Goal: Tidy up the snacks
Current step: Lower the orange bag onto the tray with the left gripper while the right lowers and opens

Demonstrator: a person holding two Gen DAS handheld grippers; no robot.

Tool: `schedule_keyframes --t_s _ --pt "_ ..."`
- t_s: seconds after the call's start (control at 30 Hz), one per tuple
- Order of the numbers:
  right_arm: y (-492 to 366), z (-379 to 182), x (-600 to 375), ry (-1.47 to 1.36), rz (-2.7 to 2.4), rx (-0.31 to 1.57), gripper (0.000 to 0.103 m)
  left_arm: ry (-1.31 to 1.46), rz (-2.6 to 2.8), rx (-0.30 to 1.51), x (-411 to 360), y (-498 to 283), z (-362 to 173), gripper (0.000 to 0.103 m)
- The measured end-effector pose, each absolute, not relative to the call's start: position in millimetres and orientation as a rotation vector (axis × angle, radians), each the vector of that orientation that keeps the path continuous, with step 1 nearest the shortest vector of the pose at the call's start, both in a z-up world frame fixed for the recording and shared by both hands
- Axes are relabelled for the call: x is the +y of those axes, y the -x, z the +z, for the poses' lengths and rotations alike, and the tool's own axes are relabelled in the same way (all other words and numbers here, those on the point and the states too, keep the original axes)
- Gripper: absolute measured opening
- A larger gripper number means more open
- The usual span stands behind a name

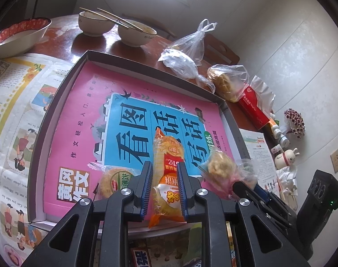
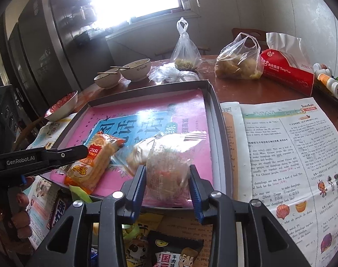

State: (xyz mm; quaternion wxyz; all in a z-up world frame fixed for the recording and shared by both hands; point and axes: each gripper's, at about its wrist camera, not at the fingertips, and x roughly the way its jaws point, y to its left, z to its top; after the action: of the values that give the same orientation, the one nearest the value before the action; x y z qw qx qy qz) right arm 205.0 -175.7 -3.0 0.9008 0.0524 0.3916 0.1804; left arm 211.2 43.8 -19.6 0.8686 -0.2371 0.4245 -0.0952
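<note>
With the left gripper (image 1: 164, 178) clamped tight on an orange biscuit pack (image 1: 166, 175) and the right gripper (image 2: 166, 182) pinching a clear snack bag (image 2: 166, 166), both just above the tray (image 2: 215, 120) ahead, the placing step seems underway, and the next move likely needs lowering before release.

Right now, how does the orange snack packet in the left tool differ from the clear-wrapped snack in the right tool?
The orange printed snack packet is long, opaque and slim; the clear plastic-wrapped snack is transparent, crumpled and bulkier. The left tool pinches the orange packet narrowly; the right tool stands wider around the clear one. Both are gripped over the grey shallow box lined with a pink book cover.
</note>
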Motion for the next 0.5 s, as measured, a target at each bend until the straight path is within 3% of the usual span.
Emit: schedule_keyframes --t_s 0.5 --pt "-201.7 0.1 -178.2 -0.117 0.366 0.802 0.045 0.489 -0.227 0.897 41.1 -205.9 -17.0 0.022"
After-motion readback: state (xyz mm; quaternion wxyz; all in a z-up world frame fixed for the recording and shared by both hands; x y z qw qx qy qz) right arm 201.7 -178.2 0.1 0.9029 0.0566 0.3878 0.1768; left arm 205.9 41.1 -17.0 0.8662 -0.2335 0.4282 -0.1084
